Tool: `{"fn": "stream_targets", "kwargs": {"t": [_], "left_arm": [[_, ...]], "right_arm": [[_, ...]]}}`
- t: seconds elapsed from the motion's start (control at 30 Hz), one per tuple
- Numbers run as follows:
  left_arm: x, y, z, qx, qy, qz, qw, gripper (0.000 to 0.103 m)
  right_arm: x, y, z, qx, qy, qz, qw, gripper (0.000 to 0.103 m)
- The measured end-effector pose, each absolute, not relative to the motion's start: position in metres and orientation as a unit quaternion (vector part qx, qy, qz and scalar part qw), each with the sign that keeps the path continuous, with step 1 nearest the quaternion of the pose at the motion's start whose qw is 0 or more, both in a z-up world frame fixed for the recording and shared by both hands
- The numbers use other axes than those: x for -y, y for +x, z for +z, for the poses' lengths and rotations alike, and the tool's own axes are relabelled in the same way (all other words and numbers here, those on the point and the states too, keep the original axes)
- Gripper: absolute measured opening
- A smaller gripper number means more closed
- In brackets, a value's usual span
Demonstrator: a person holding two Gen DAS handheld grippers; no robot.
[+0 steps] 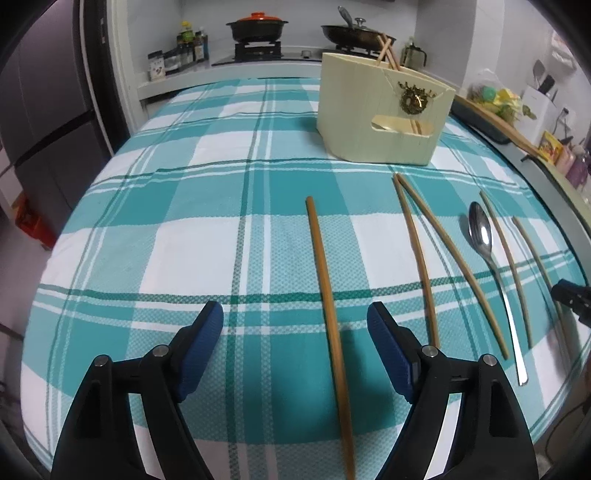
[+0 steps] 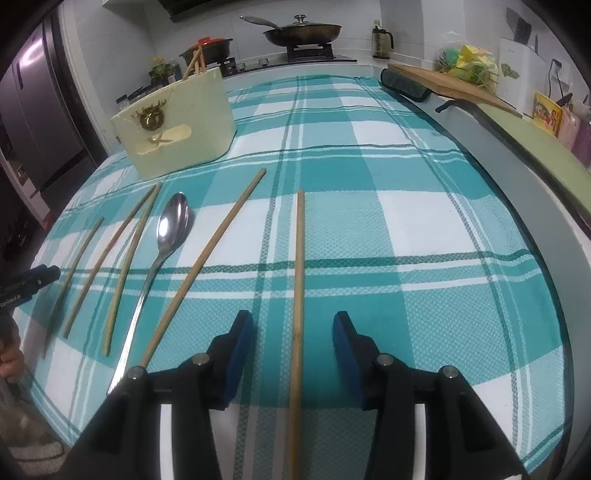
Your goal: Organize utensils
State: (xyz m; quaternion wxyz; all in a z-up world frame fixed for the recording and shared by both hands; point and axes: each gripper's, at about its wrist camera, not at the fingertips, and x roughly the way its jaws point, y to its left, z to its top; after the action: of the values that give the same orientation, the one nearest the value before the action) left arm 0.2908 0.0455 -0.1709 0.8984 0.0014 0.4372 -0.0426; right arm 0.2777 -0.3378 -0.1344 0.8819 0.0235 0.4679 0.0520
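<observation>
A cream utensil holder (image 1: pixel 380 110) (image 2: pixel 177 122) stands on the teal checked cloth (image 1: pixel 184 206) (image 2: pixel 406 221), with two chopsticks sticking out of its top. Several wooden chopsticks and a steel spoon (image 1: pixel 480 232) (image 2: pixel 171 225) lie side by side in front of it. My left gripper (image 1: pixel 295 321) is open low over the cloth; one chopstick (image 1: pixel 325 280) runs between its fingers, nearer the right pad, untouched. My right gripper (image 2: pixel 293 325) is open too, astride another chopstick (image 2: pixel 300 258), with a gap on both sides.
Behind the table is a stove with a red-lidded pot (image 1: pixel 256 26) and a frying pan (image 2: pixel 303 31). A wooden cutting board (image 2: pixel 443 83) and a dark tray lie along the right counter. A grey fridge (image 1: pixel 44 122) stands at the left. A hand (image 2: pixel 9 354) shows at the left edge.
</observation>
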Motion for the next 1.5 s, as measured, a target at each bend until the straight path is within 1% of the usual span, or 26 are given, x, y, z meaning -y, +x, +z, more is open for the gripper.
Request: {"fn": "stream_targets", "kwargs": {"t": [0.03,0.17,0.2,0.3,0.37,0.47,0.63,0.67,0.73,0.8,0.87,0.93,1.07,1.13,1.2,1.27,1.43,1.5], "left_arm": [[-0.044,0.289,-0.172,-0.437,0.009,-0.043,0.898,0.086],[-0.034,0.290,-0.185,-0.448,0.051,-0.028,0.892,0.086],[-0.033,0.292,-0.189,-0.455,0.058,-0.024,0.888,0.086],[-0.037,0.294,-0.194,-0.460,0.052,-0.016,0.886,0.094],[-0.041,0.298,-0.196,-0.466,0.045,-0.011,0.884,0.102],[-0.050,0.304,-0.200,-0.478,0.012,-0.021,0.878,0.103],[-0.050,0.304,-0.201,-0.475,0.013,-0.030,0.879,0.103],[-0.049,0.303,-0.200,-0.475,0.014,-0.030,0.880,0.103],[-0.050,0.302,-0.200,-0.472,0.013,-0.030,0.881,0.103],[-0.050,0.303,-0.200,-0.470,0.015,-0.036,0.882,0.103],[-0.050,0.306,-0.199,-0.478,0.023,-0.047,0.877,0.103],[-0.051,0.311,-0.198,-0.489,0.027,-0.060,0.870,0.102],[-0.049,0.323,-0.195,-0.497,0.029,-0.079,0.864,0.102],[-0.046,0.333,-0.195,-0.501,0.030,-0.087,0.861,0.102],[-0.040,0.343,-0.198,-0.509,0.046,-0.090,0.855,0.103],[-0.036,0.353,-0.198,-0.516,0.053,-0.101,0.849,0.103],[-0.032,0.376,-0.198,-0.535,0.061,-0.110,0.836,0.103],[-0.030,0.383,-0.197,-0.538,0.060,-0.106,0.834,0.101]], "right_arm": [[0.336,0.275,-0.134,-0.468,0.015,0.053,0.882,0.046],[0.329,0.273,-0.145,-0.476,-0.019,0.047,0.878,0.046],[0.328,0.271,-0.145,-0.467,-0.028,0.046,0.883,0.046],[0.325,0.271,-0.146,-0.467,-0.045,0.046,0.882,0.046],[0.327,0.272,-0.146,-0.467,-0.043,0.052,0.882,0.047],[0.328,0.275,-0.146,-0.470,-0.047,0.060,0.879,0.049],[0.329,0.280,-0.145,-0.489,-0.053,0.075,0.868,0.050],[0.329,0.283,-0.145,-0.495,-0.052,0.081,0.864,0.053],[0.326,0.285,-0.147,-0.505,-0.047,0.104,0.856,0.081],[0.315,0.285,-0.152,-0.507,-0.074,0.108,0.852,0.090],[0.313,0.285,-0.152,-0.506,-0.069,0.105,0.853,0.092],[0.317,0.287,-0.150,-0.504,-0.054,0.104,0.856,0.091],[0.333,0.298,-0.144,-0.508,-0.026,0.092,0.856,0.087],[0.343,0.309,-0.142,-0.517,0.001,0.088,0.852,0.075],[0.345,0.321,-0.141,-0.520,0.003,0.089,0.849,0.070],[0.341,0.333,-0.143,-0.526,-0.011,0.092,0.846,0.068],[0.325,0.359,-0.148,-0.542,-0.068,0.091,0.833,0.068],[0.322,0.368,-0.148,-0.549,-0.073,0.097,0.827,0.068]]}}
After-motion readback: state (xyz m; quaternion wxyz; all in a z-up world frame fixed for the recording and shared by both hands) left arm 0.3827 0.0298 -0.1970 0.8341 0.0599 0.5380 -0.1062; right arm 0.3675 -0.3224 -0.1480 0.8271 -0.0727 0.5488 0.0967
